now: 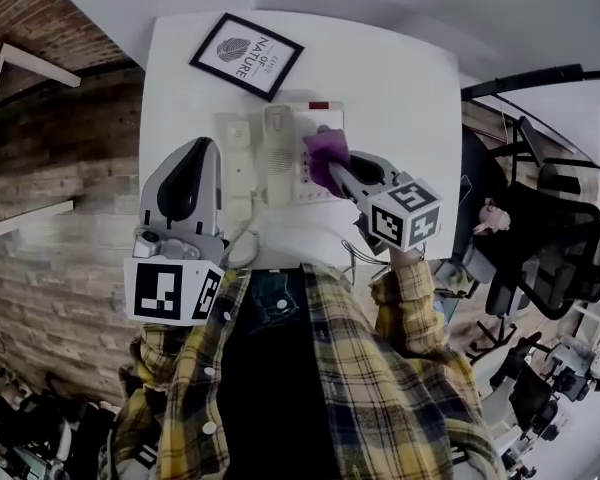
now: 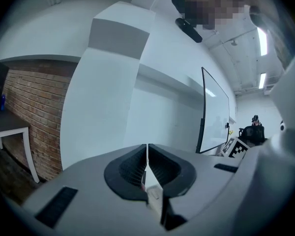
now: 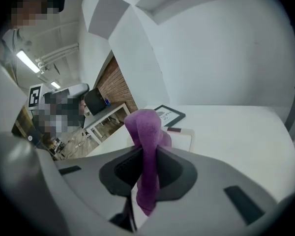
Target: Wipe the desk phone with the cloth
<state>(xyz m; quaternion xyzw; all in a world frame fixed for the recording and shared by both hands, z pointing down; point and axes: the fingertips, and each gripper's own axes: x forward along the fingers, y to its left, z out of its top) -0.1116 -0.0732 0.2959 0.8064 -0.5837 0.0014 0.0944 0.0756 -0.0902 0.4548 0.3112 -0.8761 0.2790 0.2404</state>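
Note:
A cream desk phone (image 1: 270, 153) with its handset in the cradle lies on the white desk (image 1: 400, 98). My right gripper (image 1: 332, 163) is shut on a purple cloth (image 1: 325, 153) and holds it over the phone's keypad side; the cloth (image 3: 146, 151) stands up from between the jaws in the right gripper view, with the phone's far corner (image 3: 184, 134) behind it. My left gripper (image 1: 192, 168) is at the desk's left edge beside the phone, jaws closed together on nothing. The left gripper (image 2: 147, 154) points at a white wall.
A framed picture (image 1: 246, 55) lies on the desk beyond the phone. A phone cord (image 1: 248, 248) curls at the near edge. Brick floor and a white frame (image 1: 20, 138) lie left of the desk; black office chairs (image 1: 550, 238) stand to the right.

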